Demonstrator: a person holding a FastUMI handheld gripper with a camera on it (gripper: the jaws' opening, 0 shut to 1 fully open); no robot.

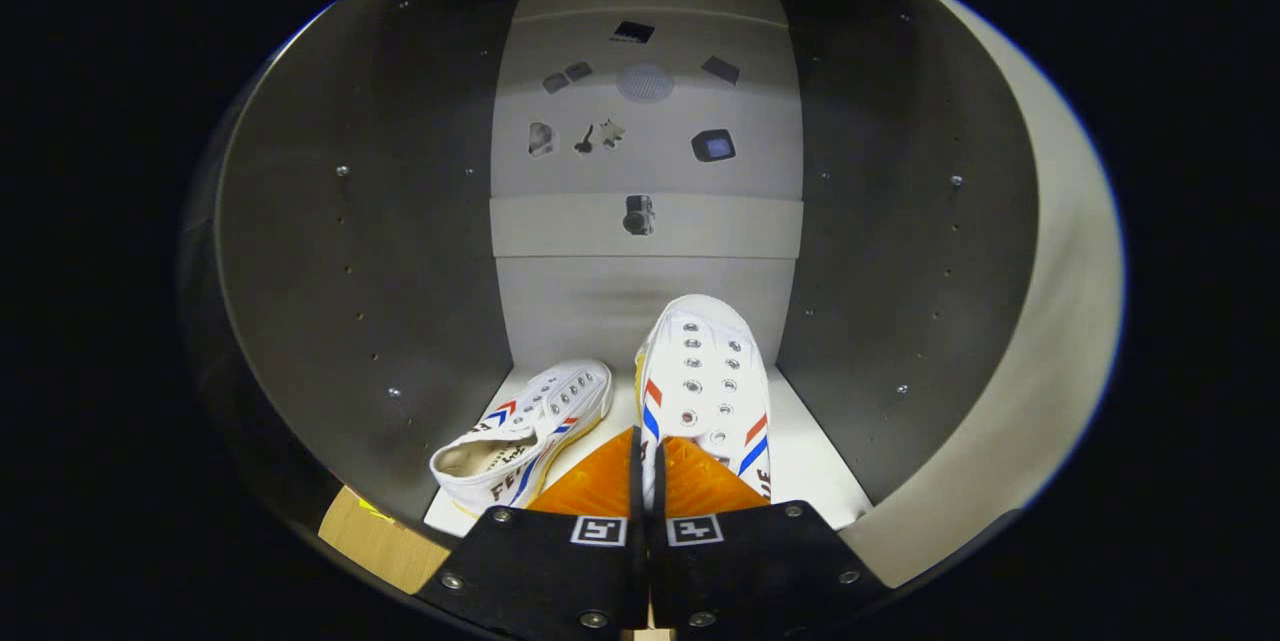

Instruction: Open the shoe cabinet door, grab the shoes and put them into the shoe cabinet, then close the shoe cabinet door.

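Inside the shoe cabinet (pixel 380 251), two shoes sit on its floor: the left shoe (pixel 525 436) lies near the left wall, the right shoe (pixel 705 381) just beside it, held in the closed hand-held gripper (pixel 648 481).

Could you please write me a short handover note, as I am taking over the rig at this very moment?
Tool: fingers closed together, pinching the heel edge of the white canvas sneaker with red and blue stripes, which sits toe-first toward the back of the grey shoe cabinet.
Second matching white sneaker: already inside, lying tilted on its side on the cabinet floor, just left of the fingers.
Done: door open, both shoes inside the cabinet.
Left: release the held sneaker, pull the tool out, close the pale cabinet door, which stands open on the right.
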